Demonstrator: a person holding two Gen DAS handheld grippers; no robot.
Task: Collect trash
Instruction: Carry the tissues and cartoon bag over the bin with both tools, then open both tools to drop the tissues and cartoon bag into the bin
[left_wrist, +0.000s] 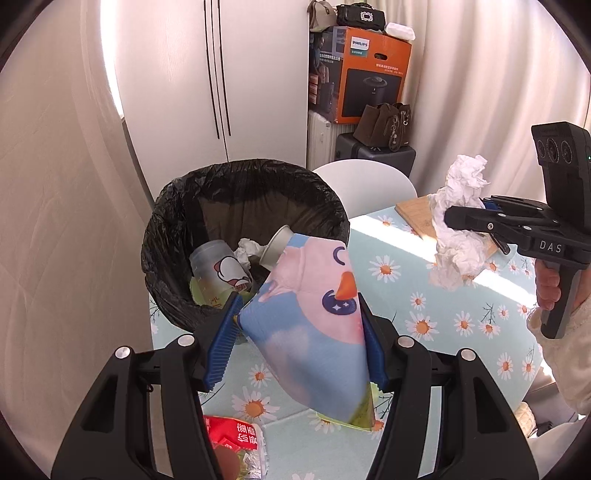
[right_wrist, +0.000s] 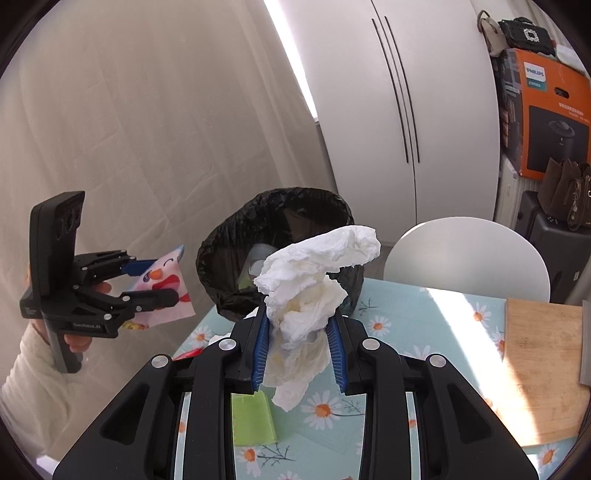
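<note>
My left gripper (left_wrist: 299, 310) is shut on a pink and blue cartoon snack wrapper (left_wrist: 314, 317) and holds it just in front of the black-lined trash bin (left_wrist: 184, 206). The bin holds a plastic cup (left_wrist: 218, 266), a paper cup and tissue. My right gripper (right_wrist: 299, 317) is shut on a crumpled white tissue wad (right_wrist: 314, 280) above the table, short of the bin (right_wrist: 218, 254). The right gripper (left_wrist: 469, 218) with its tissue (left_wrist: 458, 229) shows at the right of the left wrist view. The left gripper (right_wrist: 162, 280) with the wrapper (right_wrist: 166, 291) shows at the left of the right wrist view.
The table has a daisy-print cloth (left_wrist: 436, 310). A red snack packet (left_wrist: 236, 439) lies near the left gripper. A green paper (right_wrist: 253, 417) lies under the right gripper. A wooden board (right_wrist: 543, 369) lies at the right. A white chair (right_wrist: 465, 254) stands behind the table.
</note>
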